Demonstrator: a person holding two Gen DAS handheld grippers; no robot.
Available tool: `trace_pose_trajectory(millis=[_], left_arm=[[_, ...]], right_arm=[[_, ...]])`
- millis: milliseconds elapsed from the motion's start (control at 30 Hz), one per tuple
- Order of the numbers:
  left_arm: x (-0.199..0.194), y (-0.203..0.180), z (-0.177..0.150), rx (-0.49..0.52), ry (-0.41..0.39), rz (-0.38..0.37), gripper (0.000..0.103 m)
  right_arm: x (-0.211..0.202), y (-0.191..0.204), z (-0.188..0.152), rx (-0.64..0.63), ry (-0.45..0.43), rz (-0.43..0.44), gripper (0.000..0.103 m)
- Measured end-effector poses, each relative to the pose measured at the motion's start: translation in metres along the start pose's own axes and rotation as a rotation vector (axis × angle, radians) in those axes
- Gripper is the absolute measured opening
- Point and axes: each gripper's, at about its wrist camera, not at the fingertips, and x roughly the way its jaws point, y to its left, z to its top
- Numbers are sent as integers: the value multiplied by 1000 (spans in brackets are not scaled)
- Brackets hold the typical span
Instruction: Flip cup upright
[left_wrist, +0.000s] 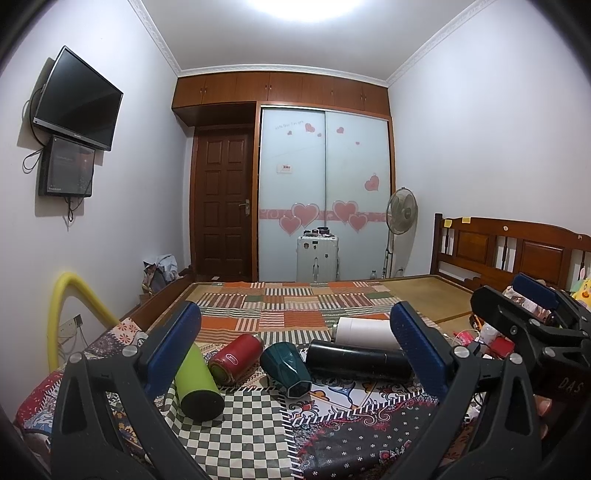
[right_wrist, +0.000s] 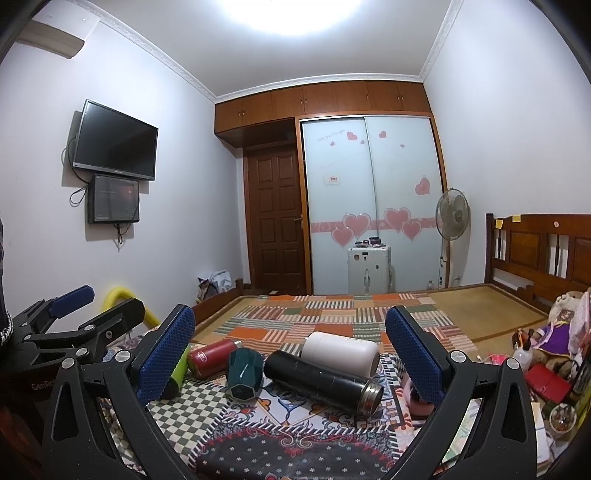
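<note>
Several cups lie on their sides on the patterned bed cloth: a green bottle, a red flask, a dark teal faceted cup, a black flask and a white cup. In the right wrist view they are the green bottle, red flask, teal cup, black flask and white cup. My left gripper is open and empty, just short of them. My right gripper is open and empty, also just short of them.
The bed carries a patchwork quilt and a bamboo mat. Clutter and toys lie at the right by the headboard. A yellow pipe stands at the left wall. A suitcase, fan and wardrobe are beyond.
</note>
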Motion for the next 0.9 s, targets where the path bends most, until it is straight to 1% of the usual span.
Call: trace_pose_trajectory(millis=[133,267,333,433,567,700,767,800,833,867,900], left_arm=[[1,0,0,3,-1,3,103],[7,1,-4,17,-4,22,103],[13,5,-6,26,10,24,103],[29,11,-7,47,55,24,103],[59,26,-7,87,136,30,103],[97,45,-8,108,248,19,102],[120,54,-12,133,313,22,94],[130,58,-14,145,345,24,93],[146,63,-17,160,396,17,89],[157,67,-21,168,431,8,86],[170,72,-24,176,471,2,84]], right_arm=[[0,0,-1,0,1,1,103],[4,-2,-3,2,11,-2,103],[8,-3,-6,2,19,-6,103],[15,-7,-10,2,33,-12,103],[26,-14,-16,4,56,-24,103],[39,-23,-23,9,84,-33,103],[47,-26,-25,7,98,-41,103],[51,-28,-27,4,107,-45,103],[54,-29,-28,3,112,-47,103],[58,-31,-30,2,121,-50,103],[60,-32,-31,2,124,-51,103]])
